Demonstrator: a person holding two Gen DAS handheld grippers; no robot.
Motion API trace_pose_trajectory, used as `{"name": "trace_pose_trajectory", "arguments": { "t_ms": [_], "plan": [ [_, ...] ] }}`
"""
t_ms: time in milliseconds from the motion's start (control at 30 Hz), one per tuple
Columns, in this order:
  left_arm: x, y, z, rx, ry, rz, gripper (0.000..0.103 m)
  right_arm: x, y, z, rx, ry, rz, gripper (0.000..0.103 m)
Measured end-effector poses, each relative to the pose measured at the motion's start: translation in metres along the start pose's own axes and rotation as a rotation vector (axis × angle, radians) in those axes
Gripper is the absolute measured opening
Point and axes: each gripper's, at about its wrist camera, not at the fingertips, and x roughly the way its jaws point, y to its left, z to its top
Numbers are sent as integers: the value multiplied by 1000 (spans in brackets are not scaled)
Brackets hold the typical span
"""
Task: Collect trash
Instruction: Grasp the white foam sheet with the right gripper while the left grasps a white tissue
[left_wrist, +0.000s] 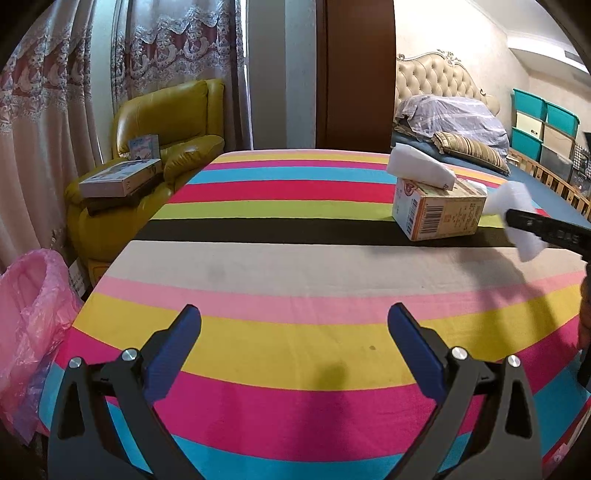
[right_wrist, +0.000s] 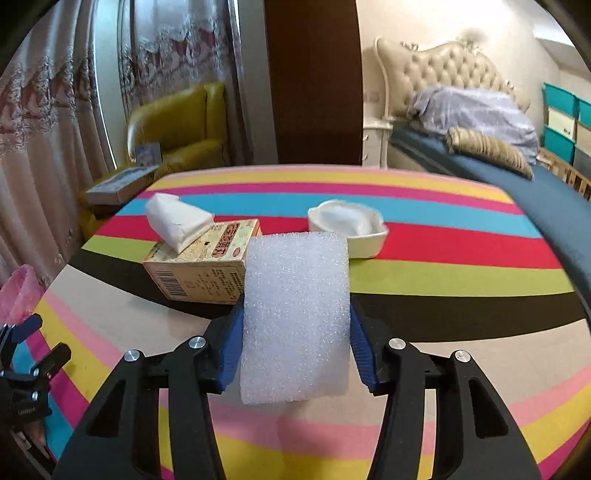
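Above the striped table (right_wrist: 443, 295), the right tool (right_wrist: 295, 332) clamps 1 foam piece (right_wrist: 295, 314); the left tool (left_wrist: 295, 332) gapes empty.

We were in a home bedroom: a bed (right_wrist: 517, 192) with a tufted headboard (right_wrist: 443, 70) and pillows, lace curtains (left_wrist: 48, 92), a yellow leather armchair (left_wrist: 166, 122), and stacked storage bins (left_wrist: 543, 122) showed it.

A white foam block (right_wrist: 295, 317), coarse and porous, is sitting between blue ribbed plastic pads (right_wrist: 231, 347). Matt striped cloth is covering the table (right_wrist: 443, 273). A printed cardboard tissue box (right_wrist: 207, 266) is lying beside a glossy ceramic dish (right_wrist: 365, 240).
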Motion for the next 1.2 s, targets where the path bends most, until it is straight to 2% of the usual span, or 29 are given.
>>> {"name": "trace_pose_trajectory", "arguments": {
  "t_ms": [267, 367, 433, 500, 600, 667, 800, 1033, 1200],
  "plan": [
    [2, -4, 1, 14, 12, 26, 98, -31, -29, -13, 15, -40, -37, 49],
    [7, -5, 3, 23, 46, 24, 98, -35, -40, -12, 14, -47, -54, 49],
    [7, -6, 7, 4, 53, 49, 98, -34, -46, -14, 29, -38, -45, 49],
    [4, -8, 12, -33, 43, 10, 98, -36, -51, -14, 52, -46, -29, 49],
    [3, -20, 28, -109, 41, -64, 98, -37, -53, -13, 55, -54, -20, 49],
    [8, -34, 41, -119, 40, -91, 98, -38, -52, -14, 49, -61, -15, 49],
    [29, -63, 68, -142, 40, -87, 98, -40, -50, -13, 37, -74, -13, 49],
    [64, -85, 109, -308, 75, -119, 98, -44, -52, -14, 54, -93, 7, 49],
    [89, -99, 131, -346, 91, -82, 97, -44, -56, -14, 74, -91, 24, 50]
  ]
}}
